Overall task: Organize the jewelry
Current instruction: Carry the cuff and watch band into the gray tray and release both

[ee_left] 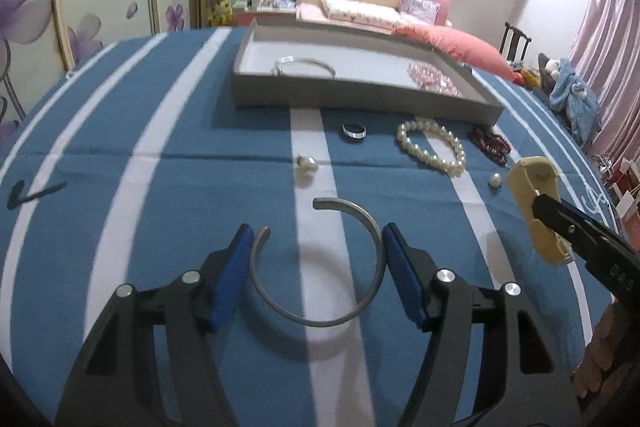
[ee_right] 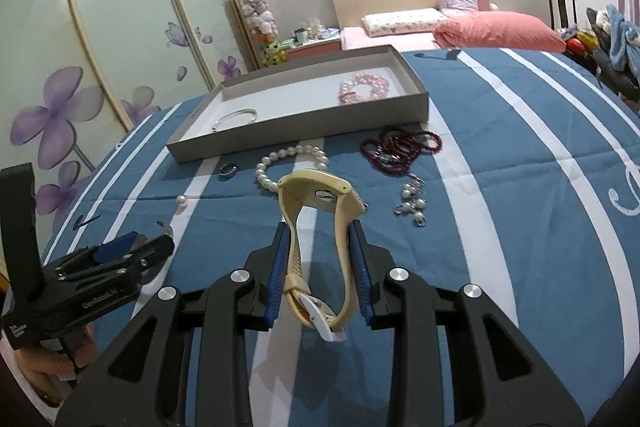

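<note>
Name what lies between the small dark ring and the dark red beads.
The white pearl bracelet lies between ring and red beads, seen in the left wrist view.

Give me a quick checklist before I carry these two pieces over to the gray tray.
1. Left gripper fingers on the silver cuff bangle: ok, both pads touch it.
2. Right gripper on the cream watch: ok, strap clamped.
3. Bangle lifted off the cloth: ok, shadow beneath.
4. Free space in the gray tray: ok, between the silver bangle and pink beads.
5. Pearl bracelet under the route: cannot tell clearance.
</note>
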Demonstrator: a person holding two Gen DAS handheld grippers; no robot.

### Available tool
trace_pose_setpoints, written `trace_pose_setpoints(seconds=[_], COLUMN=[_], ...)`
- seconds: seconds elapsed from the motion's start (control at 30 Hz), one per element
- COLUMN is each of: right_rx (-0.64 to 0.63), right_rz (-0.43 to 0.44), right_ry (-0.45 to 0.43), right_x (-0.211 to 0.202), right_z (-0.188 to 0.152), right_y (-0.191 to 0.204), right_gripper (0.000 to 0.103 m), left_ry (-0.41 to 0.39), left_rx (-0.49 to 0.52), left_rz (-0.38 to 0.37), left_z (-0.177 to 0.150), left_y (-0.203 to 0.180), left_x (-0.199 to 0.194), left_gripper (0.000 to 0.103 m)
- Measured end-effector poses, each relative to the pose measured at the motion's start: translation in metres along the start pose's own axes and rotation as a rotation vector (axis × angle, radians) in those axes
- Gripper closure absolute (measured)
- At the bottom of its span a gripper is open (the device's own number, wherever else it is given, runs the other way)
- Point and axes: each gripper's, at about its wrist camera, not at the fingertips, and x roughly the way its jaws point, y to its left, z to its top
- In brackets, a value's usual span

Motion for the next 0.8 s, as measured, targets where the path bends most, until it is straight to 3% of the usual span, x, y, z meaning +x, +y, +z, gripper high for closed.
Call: trace_pose_setpoints(seconds=[0.43, 0.8], right_rx=[-0.037, -0.081], right_rz=[-0.009, -0.035], right_ry=[-0.141, -0.283], right_x=[-0.021, -0.046], right_z=[0.008, 0.018], right_y=[0.007, 0.012], right_gripper=[0.072, 0.072], left_ry=[-0.316, -0.438], left_rx=[0.024, 0.025], left_rz=[0.036, 0.054], left_z=[0.008, 0.01], left_y=[0.002, 0.003], left_x=[-0.063, -0.092], left_gripper=[0.039, 0.039])
